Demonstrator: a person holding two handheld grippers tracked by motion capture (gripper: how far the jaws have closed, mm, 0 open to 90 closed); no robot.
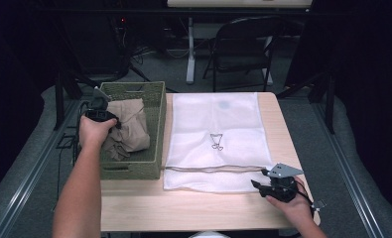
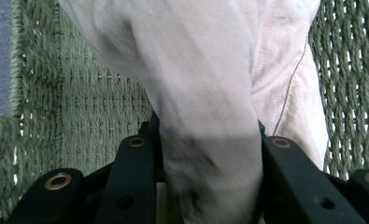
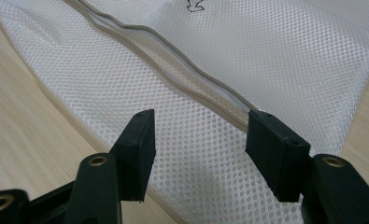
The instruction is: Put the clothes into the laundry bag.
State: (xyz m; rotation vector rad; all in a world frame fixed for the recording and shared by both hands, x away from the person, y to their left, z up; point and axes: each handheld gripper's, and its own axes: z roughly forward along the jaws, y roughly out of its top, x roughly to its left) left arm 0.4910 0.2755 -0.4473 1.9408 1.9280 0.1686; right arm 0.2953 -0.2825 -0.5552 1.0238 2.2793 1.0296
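Observation:
A beige garment [image 1: 129, 126] lies bunched in a green woven basket [image 1: 156, 99] at the table's left. My left gripper [image 1: 100, 115] is inside the basket, shut on a fold of that garment [image 2: 210, 93], which fills the space between its jaws. A white mesh laundry bag [image 1: 216, 134] lies flat on the table, its grey-edged opening [image 3: 191, 84] near the front. My right gripper [image 1: 262, 184] hovers open just over the bag's front right corner [image 3: 196, 140], jaws apart with mesh showing between them.
The basket wall [image 2: 56, 107] surrounds the left gripper closely. Bare wooden table [image 1: 183, 208] runs along the front edge. A folding chair [image 1: 243, 44] and a desk leg stand beyond the table's far side.

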